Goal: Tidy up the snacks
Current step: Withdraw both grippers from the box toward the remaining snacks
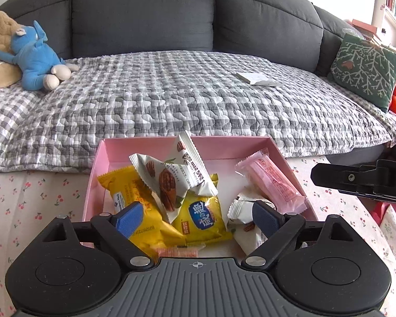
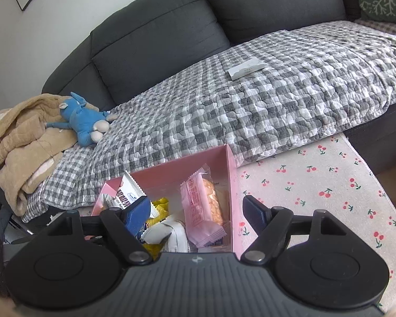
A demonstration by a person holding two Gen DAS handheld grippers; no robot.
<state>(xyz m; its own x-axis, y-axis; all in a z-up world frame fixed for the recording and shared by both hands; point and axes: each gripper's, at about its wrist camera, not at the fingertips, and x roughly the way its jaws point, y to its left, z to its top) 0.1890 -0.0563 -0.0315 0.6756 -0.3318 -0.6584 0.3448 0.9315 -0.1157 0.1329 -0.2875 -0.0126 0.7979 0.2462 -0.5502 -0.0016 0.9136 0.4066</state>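
Snack packets — yellow biscuit packs (image 1: pixel 206 211), pecan sachets (image 1: pixel 169 177), a pink bar (image 1: pixel 272 182) — lie in the pink box (image 1: pixel 134 148) on the cherry-print counter (image 2: pixel 316 185). Left gripper (image 1: pixel 196 215) and right gripper (image 2: pixel 196 211) hover above, jaws apart, holding nothing.

Pink cardboard box (image 1: pixel 103 155) at lower centre of the left wrist view, on the cherry-print cloth (image 1: pixel 26 198), yellow snack packets (image 1: pixel 206 216) inside left, pink wafer packet (image 1: pixel 272 182) inside right, grey checked quilt (image 1: pixel 171 92) behind, blue plush toy (image 1: pixel 37 55) upper left.

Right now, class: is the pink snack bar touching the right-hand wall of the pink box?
Apart. The right wrist view shows bare box floor between the pink snack bar and the pink box wall.
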